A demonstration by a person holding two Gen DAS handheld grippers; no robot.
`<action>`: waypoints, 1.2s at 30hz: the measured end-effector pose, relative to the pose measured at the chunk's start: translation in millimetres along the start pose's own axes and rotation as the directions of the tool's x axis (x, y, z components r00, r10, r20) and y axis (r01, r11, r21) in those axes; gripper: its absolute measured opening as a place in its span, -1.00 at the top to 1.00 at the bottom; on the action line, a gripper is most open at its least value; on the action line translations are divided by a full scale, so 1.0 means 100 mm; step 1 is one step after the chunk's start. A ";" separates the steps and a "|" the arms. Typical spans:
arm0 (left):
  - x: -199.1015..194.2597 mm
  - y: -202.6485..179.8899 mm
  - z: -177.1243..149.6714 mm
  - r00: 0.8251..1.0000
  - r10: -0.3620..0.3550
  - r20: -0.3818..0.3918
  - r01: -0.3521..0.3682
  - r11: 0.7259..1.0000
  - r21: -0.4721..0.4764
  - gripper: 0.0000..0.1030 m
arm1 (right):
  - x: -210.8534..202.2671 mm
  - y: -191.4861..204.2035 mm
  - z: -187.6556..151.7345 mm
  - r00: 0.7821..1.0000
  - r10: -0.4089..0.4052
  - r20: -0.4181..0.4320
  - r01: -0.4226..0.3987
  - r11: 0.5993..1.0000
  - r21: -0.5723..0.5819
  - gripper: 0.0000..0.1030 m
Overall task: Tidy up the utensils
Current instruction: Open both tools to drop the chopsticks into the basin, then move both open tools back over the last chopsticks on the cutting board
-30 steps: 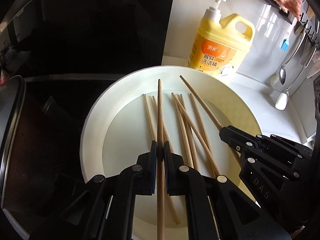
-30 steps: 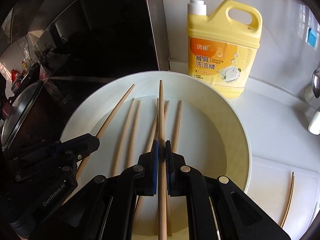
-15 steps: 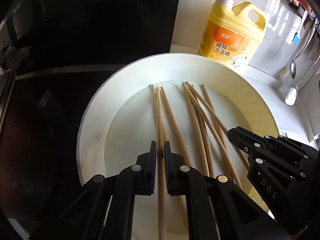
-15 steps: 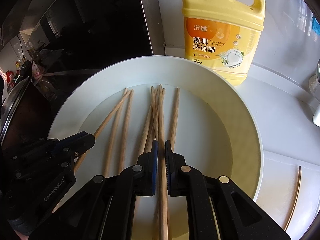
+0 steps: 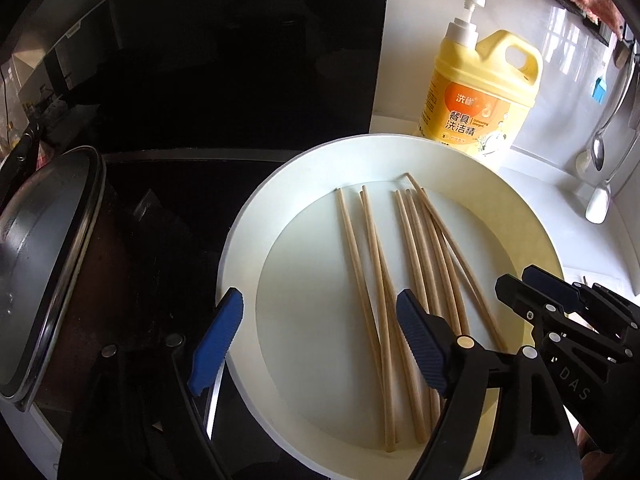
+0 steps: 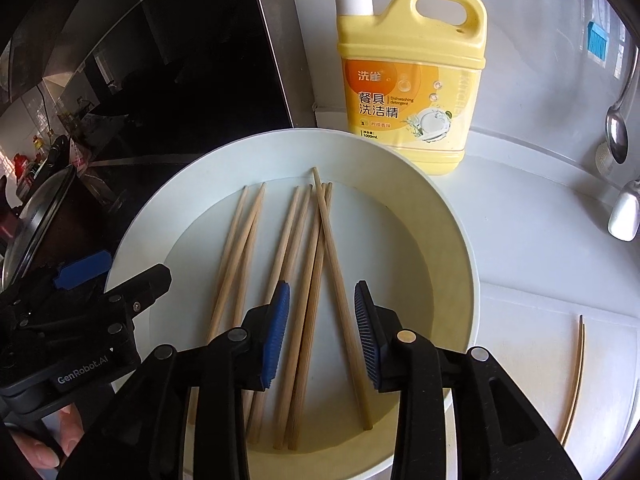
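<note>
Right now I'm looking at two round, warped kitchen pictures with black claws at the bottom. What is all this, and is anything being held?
There is no robot here: a person holds a two-finger gripper in each hand, and a fisheye camera on each one looks along its fingers. One picture is from the left gripper, the other from the right gripper; each also shows in the other's view. Below them a white plate holds loose wooden chopsticks. Behind it stands a yellow dish soap bottle, and another pair of chopsticks lies on the counter. Both grippers' jaws have just been opening and nothing is held; the chopsticks rest on the plate.
</note>
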State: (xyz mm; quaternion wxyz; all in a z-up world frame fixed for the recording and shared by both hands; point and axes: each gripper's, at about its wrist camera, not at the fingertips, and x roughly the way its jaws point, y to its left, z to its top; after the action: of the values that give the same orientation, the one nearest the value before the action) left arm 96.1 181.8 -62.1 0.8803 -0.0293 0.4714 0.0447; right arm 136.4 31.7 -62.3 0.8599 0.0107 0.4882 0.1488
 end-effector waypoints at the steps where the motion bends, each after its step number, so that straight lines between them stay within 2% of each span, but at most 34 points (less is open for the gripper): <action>1: -0.01 -0.02 -0.01 1.000 0.000 0.000 0.000 1.000 0.003 -0.51 | -0.02 0.00 -0.01 1.000 0.001 0.003 -0.001 1.000 -0.001 0.27; 18: -0.43 -0.25 -0.32 0.999 0.025 0.024 -0.025 1.000 0.004 -0.62 | -0.50 -0.19 -0.32 0.999 0.022 0.046 -0.022 1.000 0.009 0.11; 24: -0.58 -0.44 -0.38 0.999 0.016 0.039 -0.016 1.000 -0.003 -0.73 | -0.76 -0.37 -0.50 0.998 0.020 0.057 -0.021 1.000 0.023 0.01; 36: -0.95 -0.99 -0.64 0.998 -0.017 0.056 0.016 1.000 0.016 -0.78 | -1.34 -0.94 -1.00 0.996 -0.039 0.084 0.033 0.997 0.067 -0.11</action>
State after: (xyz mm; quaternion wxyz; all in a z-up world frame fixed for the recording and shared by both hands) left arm 1.1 72.4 -18.1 0.8938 -0.0253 0.4465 0.0345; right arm 11.3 -106.4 -18.0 0.8817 0.0364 0.4558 0.1165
